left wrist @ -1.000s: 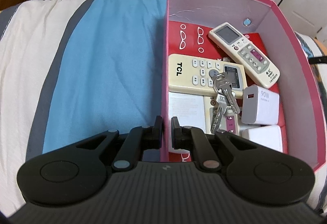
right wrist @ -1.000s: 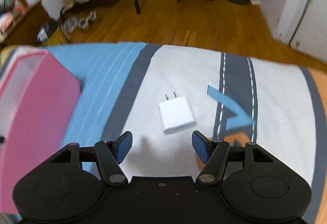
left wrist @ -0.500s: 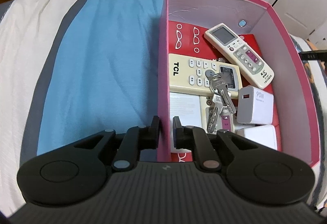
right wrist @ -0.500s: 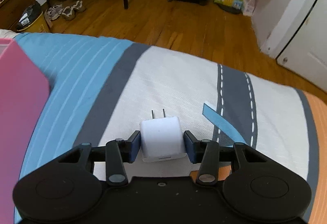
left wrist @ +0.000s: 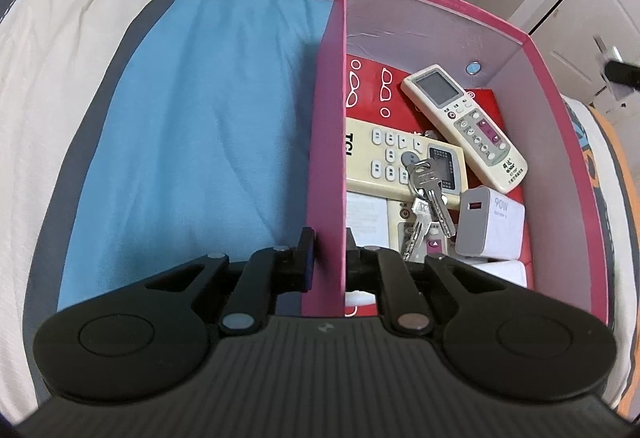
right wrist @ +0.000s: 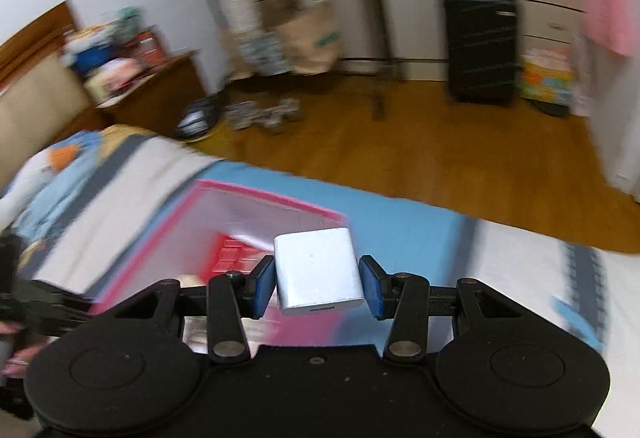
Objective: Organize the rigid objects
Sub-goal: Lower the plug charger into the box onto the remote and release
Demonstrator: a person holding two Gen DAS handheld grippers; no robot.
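My left gripper [left wrist: 329,254] is shut on the near left wall of the pink box [left wrist: 326,142], one finger outside and one inside. Inside the box lie a cream TCL remote [left wrist: 384,162], a white remote [left wrist: 464,118], a bunch of keys [left wrist: 426,198] and a 90W charger [left wrist: 490,224]. My right gripper [right wrist: 319,280] is shut on a small white charger [right wrist: 319,272] and holds it in the air above the bed, just right of the pink box [right wrist: 224,230]. The right wrist view is blurred.
The box stands on a bed with a blue, white and grey striped cover [left wrist: 192,126]. Beyond the bed are a wooden floor [right wrist: 440,150], a black suitcase [right wrist: 482,46] and a wooden side table [right wrist: 160,90]. The left gripper shows at the left edge of the right wrist view.
My right gripper closed on the white charger, lifted it off the bed and swung left toward the pink box. My left gripper kept its hold on the box wall.
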